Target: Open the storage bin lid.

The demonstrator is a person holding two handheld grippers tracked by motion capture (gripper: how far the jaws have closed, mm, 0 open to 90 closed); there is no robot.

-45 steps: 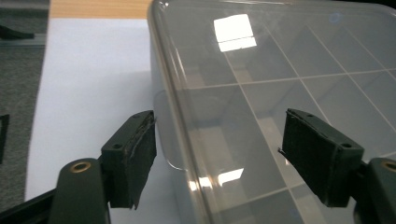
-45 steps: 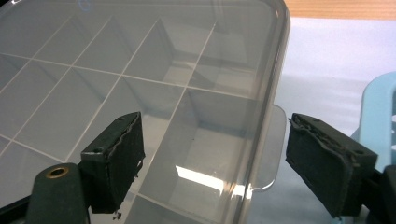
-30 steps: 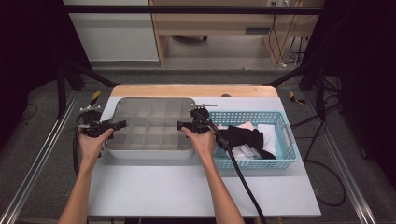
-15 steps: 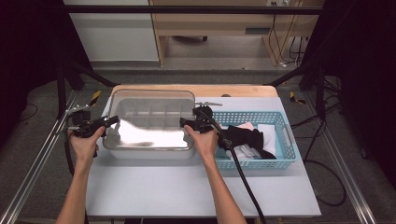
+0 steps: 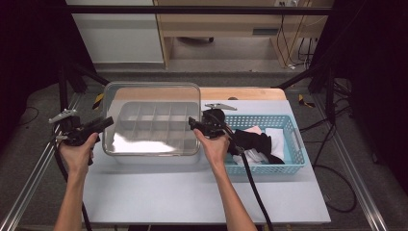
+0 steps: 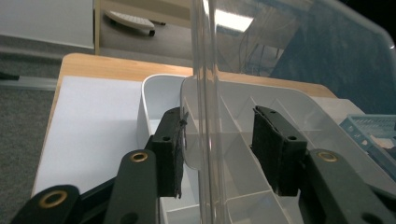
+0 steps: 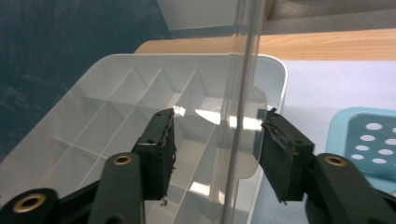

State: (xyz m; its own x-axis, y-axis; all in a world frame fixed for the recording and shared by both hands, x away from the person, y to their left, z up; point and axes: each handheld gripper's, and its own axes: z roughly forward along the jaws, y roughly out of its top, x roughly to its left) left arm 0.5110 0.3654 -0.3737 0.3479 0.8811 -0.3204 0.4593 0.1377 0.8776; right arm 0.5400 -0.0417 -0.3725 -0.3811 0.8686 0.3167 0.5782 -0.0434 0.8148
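Note:
A clear plastic lid (image 5: 151, 96) stands tilted steeply over the white compartment box (image 5: 159, 160), its far edge raised and its near edge low by the box front. My left gripper (image 5: 108, 121) is at the lid's left edge and my right gripper (image 5: 191, 122) at its right edge. Both pairs of jaws have just been closing with the lid's edge between them. In the left gripper view the lid rim (image 6: 205, 70) runs between the pads (image 6: 170, 154), touching one and apart from the other. The right gripper view has the rim (image 7: 247, 56) close to one pad (image 7: 280, 158), with a gap to the other.
A light blue basket (image 5: 288, 126) holding black and white cloths (image 5: 255, 142) sits right of the box, close to my right hand. A cable trails from the right gripper across the white table (image 5: 168, 197). A wooden strip (image 5: 240, 93) runs along the table's far edge.
The lid lay flat on the box; its far edge has swung up to a steep tilt. Both hands have risen, and the left hand has shifted outward.

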